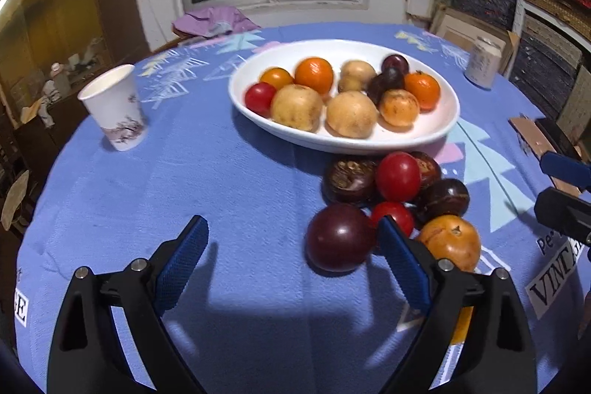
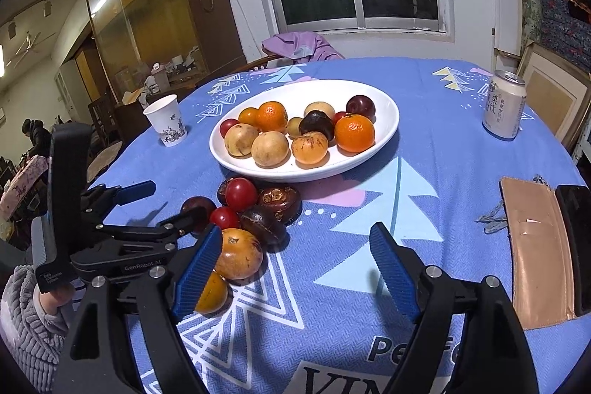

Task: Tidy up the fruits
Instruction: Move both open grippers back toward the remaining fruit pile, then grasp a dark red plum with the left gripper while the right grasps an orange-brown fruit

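Both grippers, left (image 1: 291, 255) and right (image 2: 295, 268), hover with jaws spread over loose fruit; next, pinch the plum (image 1: 339, 237) for the plate (image 1: 424, 132).

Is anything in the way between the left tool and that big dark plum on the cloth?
Nothing visible. The left tool is open and the dark plum lies just ahead, beside its right finger, with bare blue tablecloth in front. Other loose fruit crowds behind and right of the plum; the white plate sits farther back.
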Available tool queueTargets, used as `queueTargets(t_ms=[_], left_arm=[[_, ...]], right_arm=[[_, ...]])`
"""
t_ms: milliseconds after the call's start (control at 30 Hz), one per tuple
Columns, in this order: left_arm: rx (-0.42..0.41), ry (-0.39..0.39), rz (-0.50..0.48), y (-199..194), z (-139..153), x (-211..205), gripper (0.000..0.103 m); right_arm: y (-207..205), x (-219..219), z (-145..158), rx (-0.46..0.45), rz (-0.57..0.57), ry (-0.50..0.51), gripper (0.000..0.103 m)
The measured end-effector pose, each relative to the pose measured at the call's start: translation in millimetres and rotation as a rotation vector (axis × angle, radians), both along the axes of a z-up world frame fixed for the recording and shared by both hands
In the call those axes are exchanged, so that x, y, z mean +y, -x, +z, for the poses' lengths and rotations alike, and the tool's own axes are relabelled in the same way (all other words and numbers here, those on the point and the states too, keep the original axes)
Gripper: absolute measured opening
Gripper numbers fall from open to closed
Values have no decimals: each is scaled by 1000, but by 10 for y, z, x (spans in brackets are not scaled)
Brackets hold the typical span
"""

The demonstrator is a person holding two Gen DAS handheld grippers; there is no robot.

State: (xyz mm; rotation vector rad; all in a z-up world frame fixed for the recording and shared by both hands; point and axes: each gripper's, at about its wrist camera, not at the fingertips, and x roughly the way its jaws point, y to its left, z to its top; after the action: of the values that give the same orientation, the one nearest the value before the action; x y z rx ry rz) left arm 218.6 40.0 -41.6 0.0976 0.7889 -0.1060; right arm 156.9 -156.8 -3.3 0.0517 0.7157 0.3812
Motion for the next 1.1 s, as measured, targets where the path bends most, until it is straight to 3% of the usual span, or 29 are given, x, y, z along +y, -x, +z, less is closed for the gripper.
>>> queueTargets(t_ms=[200,267,333,433,567,733,867,1000,1100], left_arm=[[10,27,-19,-2,-6,-33,92],[31,63,-20,-2,-15,13,86],[50,109,-31,7,-14,48,69],[47,109,-31,-1,-20,62,62],[33,95,-20,3,16,127,63],[-53,-24,59,73,117,174,69],[4,35,2,70,77,149,69],[24,-64,-63,93,-50,-88,69],[51,-24,-47,34,-77,-17,64]], right_arm=[[-36,-30,-21,11,-12,-1,83],[-41,-36,-29,16,-15,-2,83],[-41,-36,-31,18,-16,-3,83],[-39,-39,-29,19,-15,-3,83],[-40,-44,-31,20,-17,-6,83],[-40,-42,-29,25,-16,-13,83],[-35,-50,-19,23,-15,-18,84],[-39,-54,-23,23,-15,-18,84],[-39,-56,-23,25,-15,-16,84]])
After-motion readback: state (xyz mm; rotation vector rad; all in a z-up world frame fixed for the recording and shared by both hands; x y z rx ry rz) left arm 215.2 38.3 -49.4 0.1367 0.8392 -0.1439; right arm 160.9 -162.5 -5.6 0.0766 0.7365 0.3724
